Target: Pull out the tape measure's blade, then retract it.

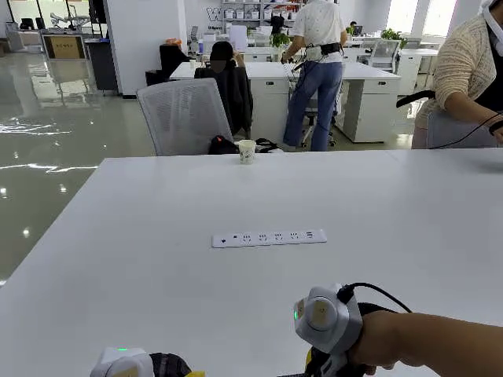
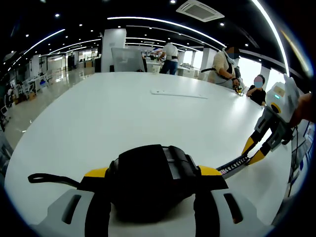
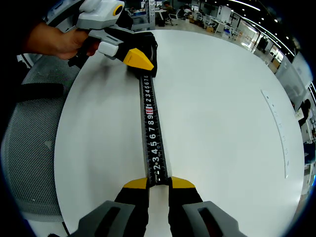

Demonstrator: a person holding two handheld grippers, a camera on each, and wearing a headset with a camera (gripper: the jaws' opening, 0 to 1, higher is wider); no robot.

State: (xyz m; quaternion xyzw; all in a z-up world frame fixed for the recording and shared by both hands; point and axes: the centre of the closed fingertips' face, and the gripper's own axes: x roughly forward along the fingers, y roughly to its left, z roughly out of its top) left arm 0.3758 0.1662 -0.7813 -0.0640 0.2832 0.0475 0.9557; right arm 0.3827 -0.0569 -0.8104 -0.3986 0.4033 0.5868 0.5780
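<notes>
My left gripper (image 2: 153, 173) is shut on the black tape measure case (image 2: 150, 182), yellow jaw tips on either side of it; a black wrist strap (image 2: 49, 178) trails off to its left. The blade (image 3: 152, 128), black with white numbers, lies stretched out flat over the white table (image 3: 212, 98). It runs from the case (image 3: 144, 48) to my right gripper (image 3: 159, 183), which is shut on the blade's end. In the left gripper view the right gripper (image 2: 253, 150) pinches the blade (image 2: 232, 165) low at the right. Both grippers sit at the table's near edge, the left gripper (image 1: 130, 365) and the right gripper (image 1: 326, 322).
A white power strip (image 1: 269, 237) lies mid-table. A paper cup (image 1: 247, 151) stands at the far edge, with a grey mesh chair (image 1: 186, 114) behind it. A person (image 1: 464, 78) sits at the far right corner; others stand at desks beyond.
</notes>
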